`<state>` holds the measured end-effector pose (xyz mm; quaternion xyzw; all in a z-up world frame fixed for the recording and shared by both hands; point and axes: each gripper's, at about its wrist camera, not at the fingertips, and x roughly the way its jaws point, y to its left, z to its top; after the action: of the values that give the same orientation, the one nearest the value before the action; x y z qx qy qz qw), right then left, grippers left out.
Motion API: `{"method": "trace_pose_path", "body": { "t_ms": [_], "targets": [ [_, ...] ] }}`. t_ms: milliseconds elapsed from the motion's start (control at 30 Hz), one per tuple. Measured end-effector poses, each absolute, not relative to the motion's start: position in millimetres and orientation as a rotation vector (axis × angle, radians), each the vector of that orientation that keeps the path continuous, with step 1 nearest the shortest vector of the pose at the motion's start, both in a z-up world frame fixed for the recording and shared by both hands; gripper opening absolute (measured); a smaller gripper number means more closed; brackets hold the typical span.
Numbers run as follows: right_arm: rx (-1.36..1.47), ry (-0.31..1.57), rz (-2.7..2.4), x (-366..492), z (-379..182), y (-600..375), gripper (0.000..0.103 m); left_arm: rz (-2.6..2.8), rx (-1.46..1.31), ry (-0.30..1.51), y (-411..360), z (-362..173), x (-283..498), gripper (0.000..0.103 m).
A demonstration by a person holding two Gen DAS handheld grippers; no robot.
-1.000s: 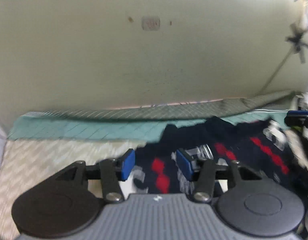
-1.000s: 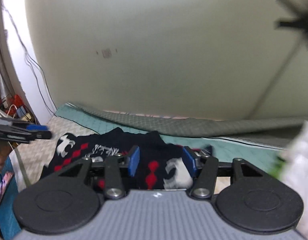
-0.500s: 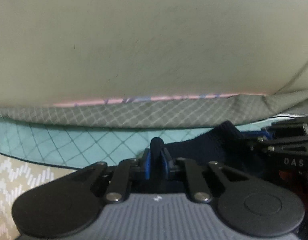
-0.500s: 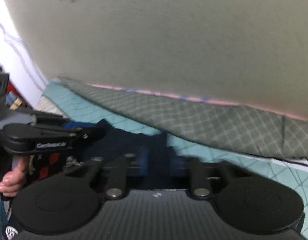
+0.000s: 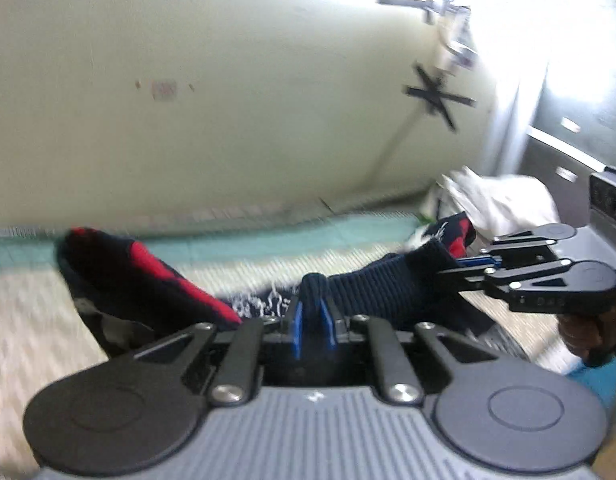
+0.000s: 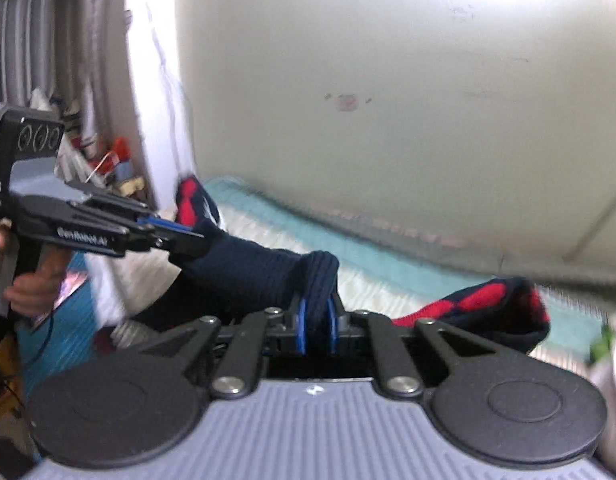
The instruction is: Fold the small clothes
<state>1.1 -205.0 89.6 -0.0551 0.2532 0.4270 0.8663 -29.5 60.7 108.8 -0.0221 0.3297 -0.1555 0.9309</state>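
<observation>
Both grippers have closed, lifting dark navy knit garment with red diamonds [image 5: 388,284] off bed | left gripper [image 5: 312,316] and right gripper [image 6: 317,320] pinch ribbed hem at 12 o'clock | soft, light, sags; hold hem corners

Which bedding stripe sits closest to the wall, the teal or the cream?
The teal stripe; the cream patterned stripe lies nearer the camera, under the dark sweater.

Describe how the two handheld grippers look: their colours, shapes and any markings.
Both look alike. The left gripper and the right gripper each have blue pads on black linkage arms with silver rivets, two round black discs and a ribbed grey body. White lettering marks each one's side; it is too blurred to read.
</observation>
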Motion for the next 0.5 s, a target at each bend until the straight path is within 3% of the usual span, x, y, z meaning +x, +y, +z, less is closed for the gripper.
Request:
{"method": "trace_pose_path", "body": {
  "t_ms": [200, 300, 367, 400, 500],
  "targets": [
    [-0.164, 0.519, 0.835, -76, 46, -207, 0.005, -0.304, -0.092, 0.764, 58, 65, -82, 0.011],
    [-0.163, 0.533, 0.763, -84, 24, -203, 0.01, -0.278, -0.108, 0.799, 66, 46, -78, 0.017],
    [-0.162, 0.528, 0.773, -90, 22, -202, 0.026, -0.265, -0.134, 0.797, 70, 47, -84, 0.023],
    [-0.161, 0.534, 0.787, -93, 27, -203, 0.049, -0.279, -0.141, 0.782, 72, 52, -89, 0.023],
    [-0.13, 0.475, 0.845, -101, 50, -219, 0.045, -0.323, -0.149, 0.681, 85, 78, -118, 0.028]
  ]
}}
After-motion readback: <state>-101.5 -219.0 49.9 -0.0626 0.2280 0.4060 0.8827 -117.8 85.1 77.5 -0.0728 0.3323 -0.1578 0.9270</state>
